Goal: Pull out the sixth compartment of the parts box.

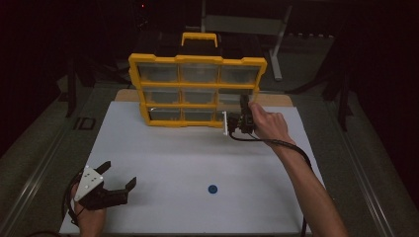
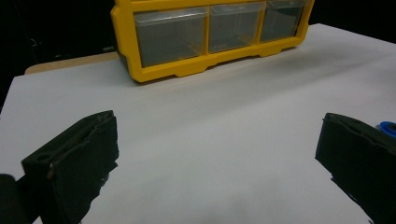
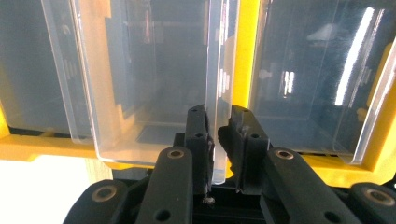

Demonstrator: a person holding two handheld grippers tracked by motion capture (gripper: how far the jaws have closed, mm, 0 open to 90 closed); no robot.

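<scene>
The right gripper (image 1: 236,122), held by a hand stretched out from five o'clock, pinches the front wall of a clear drawer (image 3: 154,88) pulled from the bottom-right slot of the yellow organizer (image 1: 197,91), which stands at twelve o'clock on the white table (image 1: 197,163). The left gripper (image 1: 118,175) rests at seven o'clock, jaws spread wide on nothing. A small blue disc (image 1: 213,188) lies at six o'clock. The room behind is dark; no writing is legible
</scene>
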